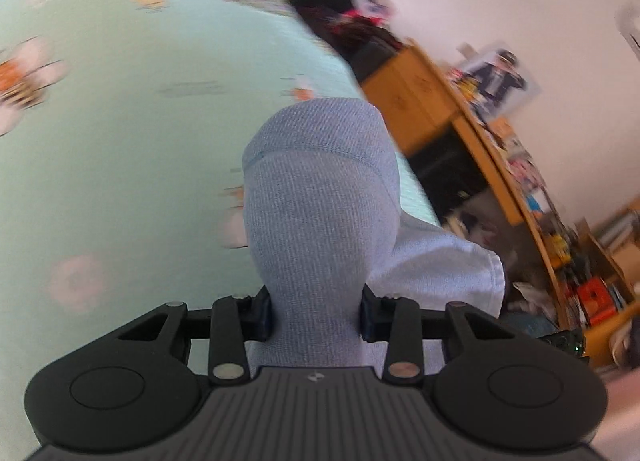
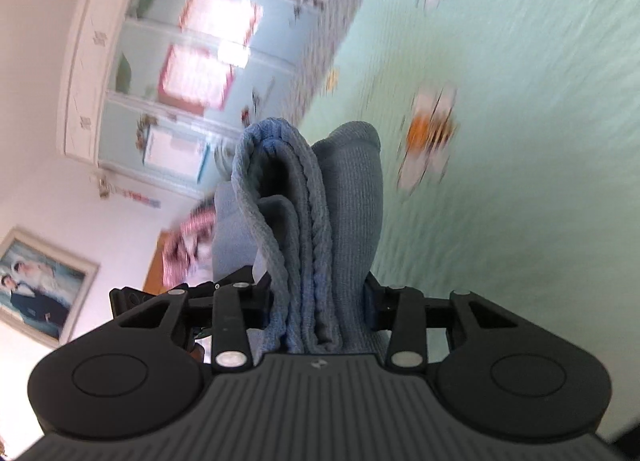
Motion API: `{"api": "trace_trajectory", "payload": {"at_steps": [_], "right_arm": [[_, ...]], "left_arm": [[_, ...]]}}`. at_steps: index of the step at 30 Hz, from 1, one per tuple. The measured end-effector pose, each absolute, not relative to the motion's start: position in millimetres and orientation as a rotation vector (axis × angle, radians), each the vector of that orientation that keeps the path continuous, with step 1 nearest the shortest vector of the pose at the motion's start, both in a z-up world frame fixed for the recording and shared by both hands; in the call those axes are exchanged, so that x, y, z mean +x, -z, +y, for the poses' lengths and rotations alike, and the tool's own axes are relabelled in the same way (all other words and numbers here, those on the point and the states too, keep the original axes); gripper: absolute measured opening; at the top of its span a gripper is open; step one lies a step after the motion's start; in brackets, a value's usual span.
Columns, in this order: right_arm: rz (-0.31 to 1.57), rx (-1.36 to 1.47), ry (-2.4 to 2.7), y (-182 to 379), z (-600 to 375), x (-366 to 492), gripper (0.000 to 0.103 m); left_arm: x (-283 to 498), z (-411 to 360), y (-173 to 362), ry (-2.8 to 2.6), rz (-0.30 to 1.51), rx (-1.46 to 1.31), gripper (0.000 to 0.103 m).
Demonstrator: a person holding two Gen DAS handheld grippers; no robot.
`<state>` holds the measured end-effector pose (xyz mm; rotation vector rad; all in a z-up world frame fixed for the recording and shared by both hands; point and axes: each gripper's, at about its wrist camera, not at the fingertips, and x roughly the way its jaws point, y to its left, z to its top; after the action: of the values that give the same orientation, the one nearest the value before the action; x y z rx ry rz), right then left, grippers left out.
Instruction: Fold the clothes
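Observation:
A light blue knitted garment (image 1: 320,197) bulges up between the jaws of my left gripper (image 1: 316,317), which is shut on it above the bed. A white part of the cloth (image 1: 448,265) hangs off to its right. In the right wrist view, my right gripper (image 2: 318,309) is shut on a thick bunch of the same blue garment (image 2: 320,229), folded into several layers with a ribbed hem showing. The fingertips of both grippers are hidden by the cloth.
A mint-green bedsheet (image 1: 132,133) with orange and white flower prints lies below both grippers. A wooden shelf unit (image 1: 500,165) crowded with items stands beside the bed. A pale blue wardrobe (image 2: 180,73) and a framed picture (image 2: 36,285) are on the other side.

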<state>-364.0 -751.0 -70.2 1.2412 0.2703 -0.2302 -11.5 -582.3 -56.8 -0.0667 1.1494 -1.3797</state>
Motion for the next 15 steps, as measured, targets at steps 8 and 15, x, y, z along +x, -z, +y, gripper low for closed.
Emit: {"api": "trace_trajectory", "payload": {"at_steps": [8,15], "right_arm": [[0.112,1.203,0.373,47.2,-806.6,-481.2,0.042],[0.013,1.217,0.457,62.5,-868.5,-545.5,0.042]], "left_arm": [[-112.1,-699.2,50.9,1.505,1.167,0.038,0.041],[-170.4,-798.8,51.3,1.577,1.167,0.106,0.041]]}}
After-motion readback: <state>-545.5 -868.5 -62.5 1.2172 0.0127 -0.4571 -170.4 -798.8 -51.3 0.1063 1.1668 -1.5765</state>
